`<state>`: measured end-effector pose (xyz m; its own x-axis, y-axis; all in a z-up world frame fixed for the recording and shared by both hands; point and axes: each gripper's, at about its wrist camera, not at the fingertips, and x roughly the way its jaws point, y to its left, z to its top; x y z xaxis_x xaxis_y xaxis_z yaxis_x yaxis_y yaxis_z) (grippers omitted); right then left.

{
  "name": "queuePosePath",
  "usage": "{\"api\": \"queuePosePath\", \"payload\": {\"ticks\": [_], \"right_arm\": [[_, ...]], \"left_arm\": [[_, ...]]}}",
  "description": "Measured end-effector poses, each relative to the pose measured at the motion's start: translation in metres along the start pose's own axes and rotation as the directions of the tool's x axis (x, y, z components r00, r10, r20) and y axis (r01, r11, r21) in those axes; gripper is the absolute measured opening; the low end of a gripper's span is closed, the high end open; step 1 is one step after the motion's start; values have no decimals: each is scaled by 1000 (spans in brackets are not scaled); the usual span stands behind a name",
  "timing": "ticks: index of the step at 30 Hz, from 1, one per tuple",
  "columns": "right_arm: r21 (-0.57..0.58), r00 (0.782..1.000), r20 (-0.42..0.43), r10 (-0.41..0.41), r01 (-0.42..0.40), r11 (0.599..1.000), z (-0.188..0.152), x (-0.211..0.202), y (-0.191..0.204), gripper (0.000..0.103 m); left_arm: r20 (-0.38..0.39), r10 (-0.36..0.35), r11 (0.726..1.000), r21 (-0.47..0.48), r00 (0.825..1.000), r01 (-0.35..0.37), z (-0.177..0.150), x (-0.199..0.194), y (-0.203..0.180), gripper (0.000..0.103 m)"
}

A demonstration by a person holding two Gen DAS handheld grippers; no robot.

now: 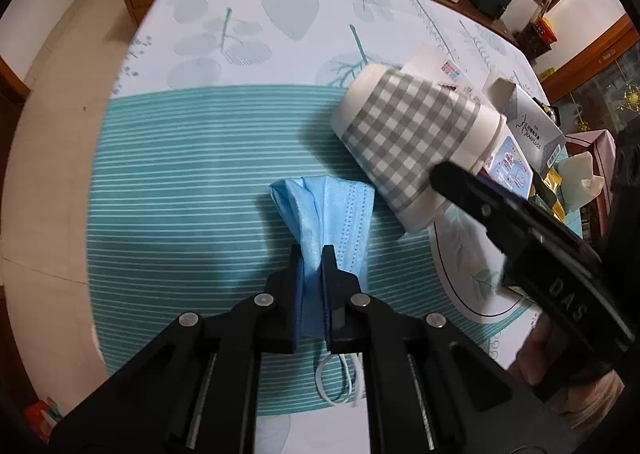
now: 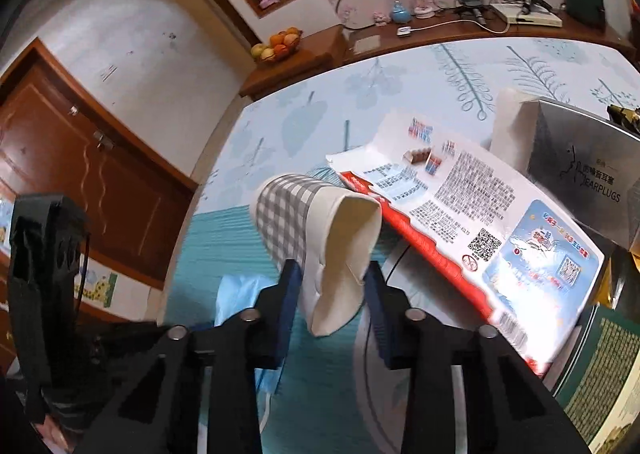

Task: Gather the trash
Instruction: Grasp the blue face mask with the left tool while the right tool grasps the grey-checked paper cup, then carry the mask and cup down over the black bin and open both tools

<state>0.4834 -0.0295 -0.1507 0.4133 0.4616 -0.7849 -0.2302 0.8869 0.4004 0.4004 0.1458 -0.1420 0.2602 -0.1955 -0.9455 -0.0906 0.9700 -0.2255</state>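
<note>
Two pieces of trash are gripped at once, so the pick-up step is judged to be in hand. The left claw (image 1: 311, 254) is pressed together on a blue disposable face mask (image 1: 320, 210), bunched at the pinch and fanning out toward 12 o'clock over the striped teal tablecloth (image 1: 180, 158); its white ear loops (image 1: 340, 382) trail toward 6 o'clock beneath the claw. The right claw (image 2: 330, 274) is pinching a paper cup (image 2: 320, 238) with a grey checked band, its rim squashed to an oval between the pads and its base pointing toward 11 o'clock. Next, a lift clear of the counter and a carry to a bin are called for; no bin is seen. A printed snack wrapper (image 2: 480, 214) and an earplug box (image 2: 580, 170) lie at 2 o'clock of the cup.
</note>
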Motion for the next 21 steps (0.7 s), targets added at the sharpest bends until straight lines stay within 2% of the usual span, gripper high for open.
{"api": "queuePosePath", "payload": {"ticks": [2, 8, 14, 21], "right_arm": [[-11, 1000, 4, 3, -3, 1000, -5, -9, 4, 20], [6, 999, 31, 21, -21, 1000, -23, -40, 10, 17], [16, 997, 70, 12, -13, 1000, -53, -89, 15, 17], [16, 993, 114, -10, 9, 1000, -114, -170, 17, 17]], "left_arm": [[15, 2, 1000, -5, 1000, -2, -2, -6, -1, 4], [45, 2, 1000, -16, 999, -1, -10, -24, -7, 4], [83, 10, 1000, 17, 996, -12, -50, -71, -1, 4], [124, 13, 998, 52, 992, -19, -102, -116, -29, 4]]}}
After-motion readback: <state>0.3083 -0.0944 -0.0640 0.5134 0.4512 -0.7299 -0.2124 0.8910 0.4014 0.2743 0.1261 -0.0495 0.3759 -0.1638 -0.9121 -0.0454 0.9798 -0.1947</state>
